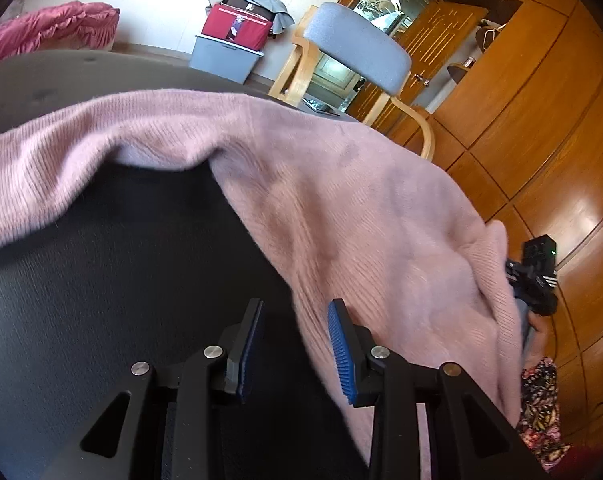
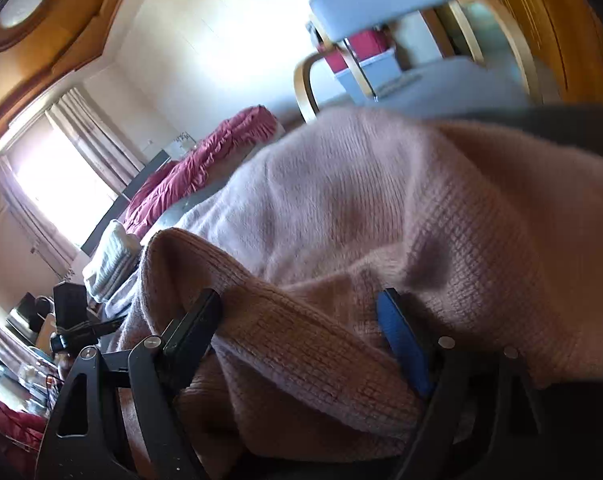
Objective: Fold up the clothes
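Observation:
A pink knitted sweater (image 1: 341, 200) lies draped over a dark round table (image 1: 101, 280). My left gripper (image 1: 297, 312) is open, its jaws apart just above the table, with the sweater's edge running between and past the right blue pad (image 1: 341, 352). In the right wrist view the sweater (image 2: 381, 220) fills the middle. My right gripper (image 2: 301, 304) has its jaws wide apart with a thick ribbed fold of the sweater lying between them; the jaws do not pinch it. The right gripper also shows in the left wrist view (image 1: 533, 276) at the sweater's far right edge.
A wooden chair with a grey cushion (image 1: 357, 48) stands behind the table. A grey bin with a red box (image 1: 229, 44) sits by the wall. A red bedspread (image 2: 205, 164) lies on a bed. Wooden floor (image 1: 541, 140) lies to the right.

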Motion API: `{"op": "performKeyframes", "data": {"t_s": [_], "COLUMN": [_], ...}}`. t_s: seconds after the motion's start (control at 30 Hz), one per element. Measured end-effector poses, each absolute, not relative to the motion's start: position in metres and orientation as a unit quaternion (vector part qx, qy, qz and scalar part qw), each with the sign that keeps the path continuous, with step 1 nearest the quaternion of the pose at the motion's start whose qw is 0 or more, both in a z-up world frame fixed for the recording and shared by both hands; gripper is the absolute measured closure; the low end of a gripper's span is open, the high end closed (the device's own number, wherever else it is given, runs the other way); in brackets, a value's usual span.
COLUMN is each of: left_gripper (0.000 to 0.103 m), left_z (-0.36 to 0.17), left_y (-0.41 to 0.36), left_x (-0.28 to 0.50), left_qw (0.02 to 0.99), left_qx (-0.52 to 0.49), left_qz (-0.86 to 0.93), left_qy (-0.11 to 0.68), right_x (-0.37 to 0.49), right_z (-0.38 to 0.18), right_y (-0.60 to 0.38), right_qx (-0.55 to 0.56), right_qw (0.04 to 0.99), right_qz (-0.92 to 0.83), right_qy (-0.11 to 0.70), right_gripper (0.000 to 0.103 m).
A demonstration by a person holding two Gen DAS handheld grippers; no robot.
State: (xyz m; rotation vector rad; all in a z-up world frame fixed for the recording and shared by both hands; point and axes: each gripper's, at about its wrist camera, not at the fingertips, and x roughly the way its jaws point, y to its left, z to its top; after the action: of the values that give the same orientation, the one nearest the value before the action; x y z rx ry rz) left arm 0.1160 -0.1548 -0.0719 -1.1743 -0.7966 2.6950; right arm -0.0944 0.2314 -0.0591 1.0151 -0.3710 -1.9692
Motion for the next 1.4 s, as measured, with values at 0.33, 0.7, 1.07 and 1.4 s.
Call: {"op": "performKeyframes", "data": {"t_s": [0.33,0.7,1.07,1.4], "left_gripper": [0.058,0.058,0.057,0.081], "left_z": [-0.057,-0.028,-0.075,-0.077], "left_y": [-0.150,-0.311,-0.331,-0.323], "left_x": [0.112,0.103,0.086,0.083], "left_qw": [0.015,-0.250,-0.192,-0.168], "left_qx": [-0.387,-0.372,-0.433,-0.432], "left_qz": [0.896,0.877,0.878,0.884], "left_qy": [-0.219,-0.175,-0.077,-0.068], "right_x": [-0.106,-0.109,-0.113,-0.114], "right_z": [-0.067,-0.069,-0.071,-0.072], "right_y": [0.241,0.251,0.253,0.254], "right_qx": [0.403,0.402,0.403,0.403], "right_qw": [0.442,0.446,0.449,0.449], "right_qz": [-0.780,-0.777,-0.774,-0.774], "right_qy": [-0.184,-0.189,-0.194,-0.193], "right_gripper": [0.020,0.020,0.020,0.020]}}
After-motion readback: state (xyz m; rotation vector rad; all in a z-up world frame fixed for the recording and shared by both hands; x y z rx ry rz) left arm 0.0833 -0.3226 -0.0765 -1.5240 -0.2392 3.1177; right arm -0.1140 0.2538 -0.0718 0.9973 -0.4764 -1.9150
